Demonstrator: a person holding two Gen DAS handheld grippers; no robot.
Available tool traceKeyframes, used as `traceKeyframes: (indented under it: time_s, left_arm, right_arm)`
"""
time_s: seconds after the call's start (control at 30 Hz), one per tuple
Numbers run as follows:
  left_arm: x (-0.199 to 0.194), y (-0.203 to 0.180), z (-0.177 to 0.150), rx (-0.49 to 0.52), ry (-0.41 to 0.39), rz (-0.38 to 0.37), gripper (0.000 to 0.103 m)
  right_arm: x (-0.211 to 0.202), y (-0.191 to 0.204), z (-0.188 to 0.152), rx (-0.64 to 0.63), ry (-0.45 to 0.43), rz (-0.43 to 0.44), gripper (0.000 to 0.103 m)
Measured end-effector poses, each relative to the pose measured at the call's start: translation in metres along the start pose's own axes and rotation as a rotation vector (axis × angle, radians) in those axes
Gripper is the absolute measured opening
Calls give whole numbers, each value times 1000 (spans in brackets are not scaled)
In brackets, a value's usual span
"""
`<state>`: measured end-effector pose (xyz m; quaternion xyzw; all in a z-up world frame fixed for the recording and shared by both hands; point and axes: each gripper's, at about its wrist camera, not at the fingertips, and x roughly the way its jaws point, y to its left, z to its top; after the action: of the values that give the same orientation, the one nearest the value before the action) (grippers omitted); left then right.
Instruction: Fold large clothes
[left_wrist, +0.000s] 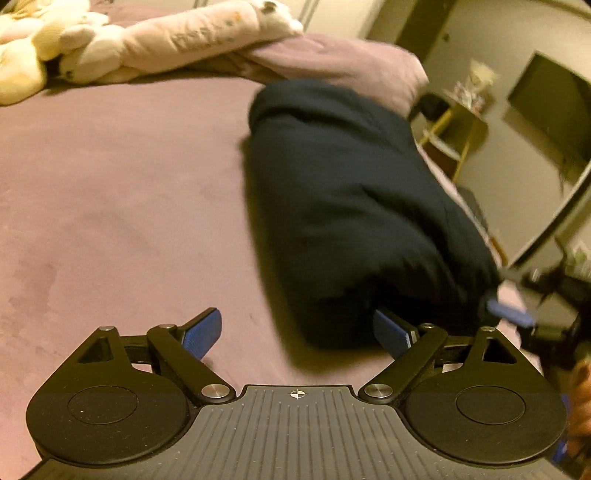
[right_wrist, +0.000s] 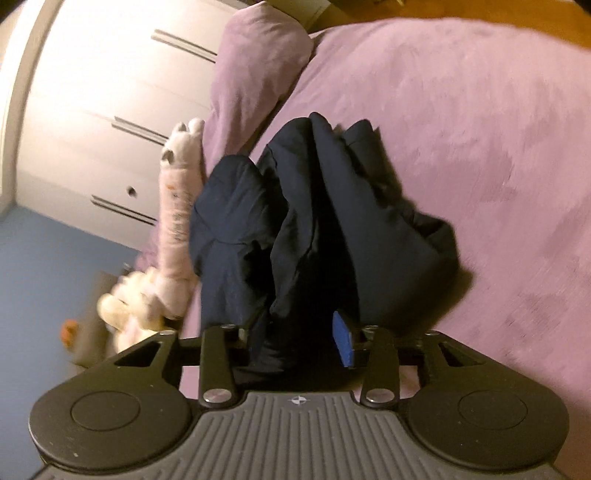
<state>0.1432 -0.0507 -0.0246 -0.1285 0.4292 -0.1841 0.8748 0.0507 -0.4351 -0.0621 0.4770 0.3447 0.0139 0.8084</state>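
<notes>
Dark navy garment (left_wrist: 354, 206) lies bunched in a long roll on the purple bed cover (left_wrist: 122, 206). Right gripper (right_wrist: 295, 332) is clamped on the garment's near end, cloth between its fingers. Left gripper (left_wrist: 297, 332) gapes wide beside that end, holding nothing. Plush toy (left_wrist: 55, 40) beyond the garment, near the pillow (right_wrist: 255, 62).

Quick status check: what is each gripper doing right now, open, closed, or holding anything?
Left gripper: open, holding nothing, beside the dark garment on the bed.
Right gripper: closed on the dark garment.
</notes>
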Motion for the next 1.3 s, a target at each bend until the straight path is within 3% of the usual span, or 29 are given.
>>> traceKeyframes:
  time_s: [0.13, 0.2, 0.33, 0.4, 0.5, 0.57, 0.63, 0.77, 0.83, 0.93, 1.0, 1.13, 1.3]
  left_arm:
    - [20, -14, -3, 37, 37, 20, 92]
    - [29, -20, -2, 44, 42, 36, 92]
    - [43, -26, 1, 38, 59, 58, 91]
    - [50, -27, 2, 37, 70, 73, 92]
    - [53, -26, 5, 44, 77, 86, 93]
    - [51, -25, 6, 63, 76, 116, 94]
    - [49, -23, 7, 70, 91, 99, 94]
    - [40, -22, 3, 117, 109, 61, 94]
    - [35, -15, -1, 121, 126, 67, 90]
    - [22, 11, 3, 51, 151, 36, 88]
    - [10, 32, 11, -11, 125, 48, 88]
    - [-2, 60, 32, -91, 48, 120, 88]
    - [5, 76, 50, -171, 14, 221, 88]
  right_arm:
    - [-3, -3, -3, 31, -32, 48, 51]
    - [6, 0, -6, 27, 4, 62, 54]
    - [30, 9, -7, -12, 38, 17, 52]
    - [40, 15, -6, -24, 22, 2, 37]
    - [44, 30, -4, -99, -27, -100, 26]
    - [32, 31, -2, -68, -67, -54, 23]
    - [19, 18, 5, 39, -83, 22, 22]
    - [21, -7, 2, 12, -80, -116, 22]
    - [27, -24, 0, 56, -68, -112, 22]
    - [27, -11, 3, -37, -70, -115, 31]
    - [21, -1, 6, -108, -60, -101, 46]
    - [4, 16, 14, -166, -75, -131, 48]
    - [-11, 59, 22, -273, -209, -184, 44]
